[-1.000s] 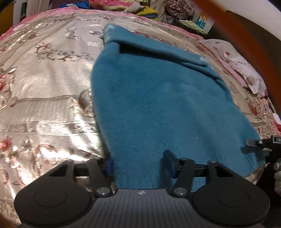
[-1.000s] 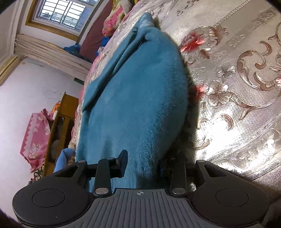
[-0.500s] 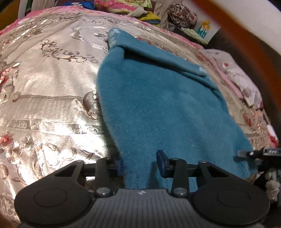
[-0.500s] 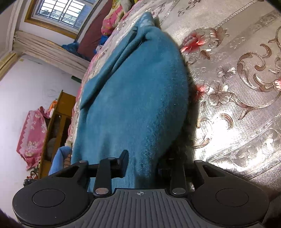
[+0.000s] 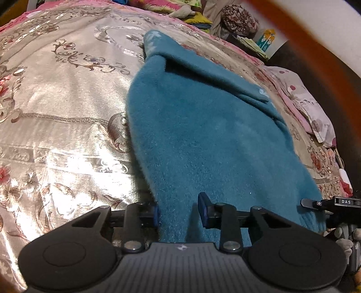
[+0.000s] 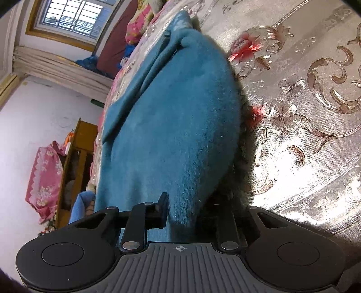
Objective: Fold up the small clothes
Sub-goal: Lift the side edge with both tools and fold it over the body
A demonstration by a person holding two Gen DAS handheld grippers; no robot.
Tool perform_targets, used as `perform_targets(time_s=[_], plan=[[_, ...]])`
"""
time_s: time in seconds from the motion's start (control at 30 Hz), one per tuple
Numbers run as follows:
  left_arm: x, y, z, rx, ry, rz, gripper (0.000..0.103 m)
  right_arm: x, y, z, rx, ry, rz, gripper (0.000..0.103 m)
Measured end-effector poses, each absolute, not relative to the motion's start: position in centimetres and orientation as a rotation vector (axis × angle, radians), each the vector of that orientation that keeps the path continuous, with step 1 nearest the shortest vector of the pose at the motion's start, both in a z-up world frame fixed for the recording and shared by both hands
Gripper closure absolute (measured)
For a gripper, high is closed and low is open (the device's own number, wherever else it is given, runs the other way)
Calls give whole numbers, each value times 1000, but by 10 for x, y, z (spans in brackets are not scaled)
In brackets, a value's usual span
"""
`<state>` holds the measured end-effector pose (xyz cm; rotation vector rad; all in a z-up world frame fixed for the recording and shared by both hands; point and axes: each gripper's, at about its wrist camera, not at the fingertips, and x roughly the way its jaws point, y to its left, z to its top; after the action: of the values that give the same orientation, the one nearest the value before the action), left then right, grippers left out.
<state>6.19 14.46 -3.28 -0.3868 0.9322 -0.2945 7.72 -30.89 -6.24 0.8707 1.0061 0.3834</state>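
Observation:
A teal fuzzy sweater [image 5: 203,135] lies on the floral bedspread [image 5: 56,101], its sleeves folded across the far end. My left gripper [image 5: 179,211] is shut on the sweater's near left hem corner, cloth bunched between its blue pads. My right gripper [image 6: 187,211] is shut on the near right hem corner of the sweater [image 6: 176,124]; its right finger is hidden under the cloth. In the left wrist view the right gripper's fingertip [image 5: 315,204] shows at the sweater's right edge.
Piled clothes and bedding [image 5: 237,20] lie at the bed's far end. A pink patterned cloth [image 5: 311,112] lies at the right edge. In the right wrist view a window [image 6: 67,15], a wooden cabinet [image 6: 76,162] and a pink covered object [image 6: 45,175] stand beside the bed.
The left gripper's jaws have closed in on the hem from wide apart. Both grippers keep the hem; the view has shifted slightly, and the sweater edge is drawn a little.

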Motion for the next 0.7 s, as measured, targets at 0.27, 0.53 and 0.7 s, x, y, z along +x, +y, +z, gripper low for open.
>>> perform_targets(time_s=[0.27,0.53,0.7], plan=[[63,150,-24,-457,891,-348,76,77,-311,-60,894,978,405,83],[89,168,-7,-688,736,-421,83,96,-319,-37,1075,803,541,85],[128,171,1,-772,625,-441,84,131,-316,-18,1092,715,565,85]])
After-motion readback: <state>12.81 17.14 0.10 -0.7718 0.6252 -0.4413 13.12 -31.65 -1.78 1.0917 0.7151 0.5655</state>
